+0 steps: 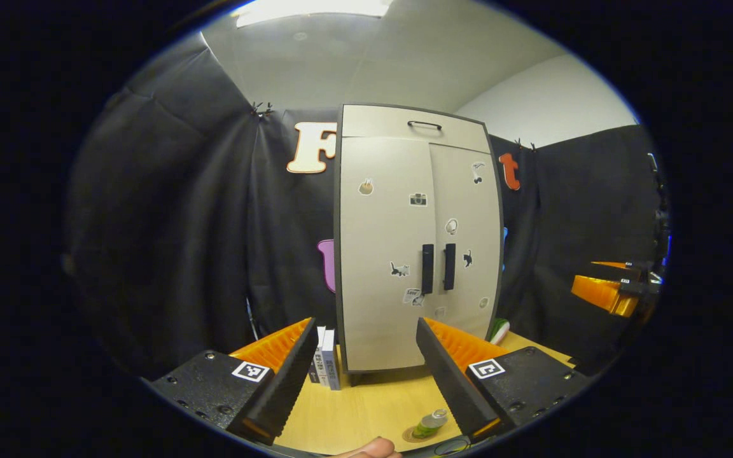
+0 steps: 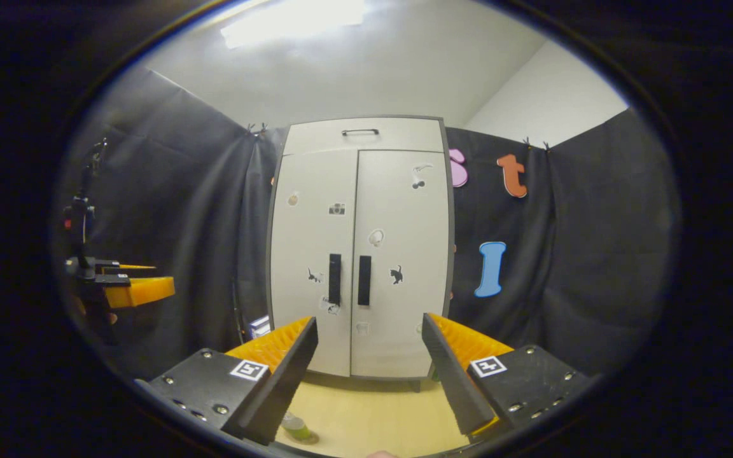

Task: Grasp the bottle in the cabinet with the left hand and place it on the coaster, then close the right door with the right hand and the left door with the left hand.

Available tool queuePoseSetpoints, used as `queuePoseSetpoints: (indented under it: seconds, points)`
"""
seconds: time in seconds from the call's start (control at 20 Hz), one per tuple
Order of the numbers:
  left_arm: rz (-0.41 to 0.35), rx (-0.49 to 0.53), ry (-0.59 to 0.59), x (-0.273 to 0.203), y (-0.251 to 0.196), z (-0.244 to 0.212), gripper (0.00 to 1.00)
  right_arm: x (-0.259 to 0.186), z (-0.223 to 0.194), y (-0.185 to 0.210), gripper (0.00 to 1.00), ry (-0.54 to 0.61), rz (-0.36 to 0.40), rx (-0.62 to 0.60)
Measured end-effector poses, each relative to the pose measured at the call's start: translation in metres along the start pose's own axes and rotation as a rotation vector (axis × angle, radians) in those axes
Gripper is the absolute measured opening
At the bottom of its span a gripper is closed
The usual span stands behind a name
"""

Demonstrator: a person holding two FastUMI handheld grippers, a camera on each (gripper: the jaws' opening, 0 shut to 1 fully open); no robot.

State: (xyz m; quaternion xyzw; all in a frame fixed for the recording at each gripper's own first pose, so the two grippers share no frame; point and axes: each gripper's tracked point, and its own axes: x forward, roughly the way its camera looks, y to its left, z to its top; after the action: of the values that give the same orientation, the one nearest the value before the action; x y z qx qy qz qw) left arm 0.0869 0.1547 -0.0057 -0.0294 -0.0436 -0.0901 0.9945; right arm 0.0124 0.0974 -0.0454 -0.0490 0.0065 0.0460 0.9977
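Both pairs of jaws are held apart and empty, left gripper and right gripper alike. Just below the left gripper, the bottle is seen upright on the coaster on the table. Beyond, both cabinet doors are seen shut; the task is judged complete.

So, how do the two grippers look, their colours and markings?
The left gripper and the right gripper look alike: two black wedge-shaped fingers with ridged orange outer sides, on black blocks with screws. Each block carries a small square black-and-white marker.
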Motion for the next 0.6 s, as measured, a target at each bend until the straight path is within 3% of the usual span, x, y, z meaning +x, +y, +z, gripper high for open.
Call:
queuePoseSetpoints:
  seconds: [0.3,0.6]
  points:
    - [-0.029,0.008,-0.006,0.001,-0.005,0.002,0.98,-0.006,0.013,-0.002,1.00,-0.024,-0.011,-0.027]
    - [-0.067,-0.047,-0.005,0.002,-0.015,0.000,0.98,-0.001,0.014,0.002,1.00,-0.018,-0.032,-0.012]
